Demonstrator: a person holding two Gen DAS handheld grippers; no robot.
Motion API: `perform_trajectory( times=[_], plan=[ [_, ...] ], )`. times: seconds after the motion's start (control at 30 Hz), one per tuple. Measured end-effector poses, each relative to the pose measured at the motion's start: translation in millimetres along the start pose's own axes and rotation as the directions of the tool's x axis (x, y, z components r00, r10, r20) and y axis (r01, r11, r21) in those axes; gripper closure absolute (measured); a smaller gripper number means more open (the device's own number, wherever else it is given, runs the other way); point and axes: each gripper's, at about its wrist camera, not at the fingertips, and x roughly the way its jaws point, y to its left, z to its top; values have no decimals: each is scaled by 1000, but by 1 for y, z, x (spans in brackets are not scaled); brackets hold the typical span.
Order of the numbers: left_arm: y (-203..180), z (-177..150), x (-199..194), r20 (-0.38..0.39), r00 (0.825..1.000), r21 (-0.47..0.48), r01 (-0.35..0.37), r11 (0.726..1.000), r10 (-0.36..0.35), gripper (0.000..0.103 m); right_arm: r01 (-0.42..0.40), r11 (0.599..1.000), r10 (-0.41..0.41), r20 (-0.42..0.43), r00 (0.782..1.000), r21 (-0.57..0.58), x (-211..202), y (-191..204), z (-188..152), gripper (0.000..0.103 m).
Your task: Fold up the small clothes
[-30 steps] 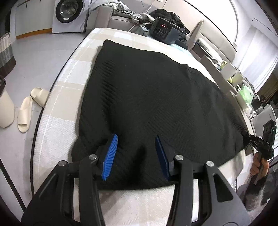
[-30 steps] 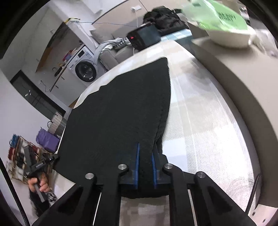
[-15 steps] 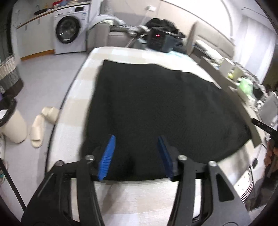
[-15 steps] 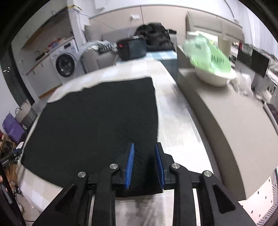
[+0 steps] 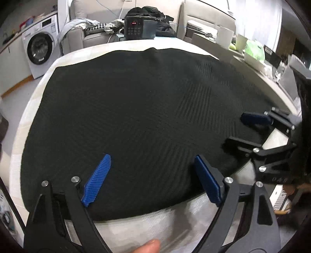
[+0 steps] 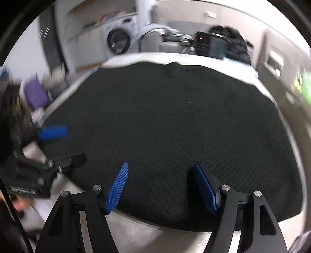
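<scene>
Nearest in the left wrist view, a fingertip [image 5: 149, 245] of the person shows at the bottom edge, just below the left gripper [image 5: 152, 179]. Its jaws have just been opening and now stand wide, the blue pads over the near hem of the black knitted garment [image 5: 140, 109] without pressing on it. To the right in the same view, the right gripper [image 5: 241, 132] reaches over the garment's near right corner, its jaws also spread.

In the right wrist view, the right gripper [image 6: 161, 186] hangs over the near edge of the garment [image 6: 175, 120]; its jaws have just been opening too and stand wide, with cloth beneath them but nothing clamped. The left gripper [image 6: 58, 144] shows at the left of that view, blurred, at the garment's near left corner.

The garment lies spread flat across the bench [image 5: 171, 220], which carries a pale checked cover; the cloth fills most of the surface, with a bare strip along the near edge and another at the far edge.

Beyond the far edge stands a dark box with a keypad and a red display [image 5: 140, 27]. Behind it a heap of dark clothes [image 5: 155, 15] lies on a pale sofa [image 5: 89, 33]. To the far left stands a white washing machine [image 5: 39, 48], and at the far right a green bag [image 5: 254, 49] sits on a side counter.
</scene>
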Motion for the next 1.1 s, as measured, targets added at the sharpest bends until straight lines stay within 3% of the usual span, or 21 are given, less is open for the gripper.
perform_trajectory(
  times=[0.07, 0.17, 0.27, 0.37, 0.4, 0.53, 0.67, 0.77, 0.9, 1.1],
  plan=[
    [6, -4, -4, -2, 1000, -2, 1, 1000, -1, 15, 1, 1000, -1, -5, 1000, -16, -2, -9, -6, 30],
    [26, -12, -14, -8, 1000, -36, -7, 999, 6, 15, 71, 997, -70, -26, 997, 43, -8, -47, -20, 30],
    [55, -18, -26, 0, 1000, -103, -5, 995, 5, 15, 39, 989, -39, -4, 999, 146, -21, -89, -33, 23],
    [83, -22, -38, 15, 999, -146, 51, 988, -49, 15, 239, 961, -237, -28, 971, 139, -33, -121, -44, 24],
    [88, -23, -41, 20, 998, -146, 63, 987, -61, 15, 271, 951, -267, -45, 963, 150, -34, -130, -47, 24],
    [89, -30, -52, 8, 1000, -117, 30, 993, -29, 14, 237, 940, -231, -53, 972, 245, -46, -155, -55, 24],
    [84, -21, -56, 32, 999, -119, 12, 993, -9, 2, 188, 957, -196, 15, 981, 221, -59, -137, -38, 22],
    [81, -10, -49, 34, 999, -144, -7, 990, 12, 2, 76, 978, -89, 56, 995, 193, -45, -110, -19, 20],
    [81, 10, -34, 37, 999, -169, -1, 986, 7, 2, 42, 988, -45, 21, 999, 147, -19, -73, -5, 20],
    [70, 48, -5, 26, 998, -99, -50, 994, 53, 1, 13, 990, -10, -21, 1000, 142, 10, -48, 18, 20]
  ],
)
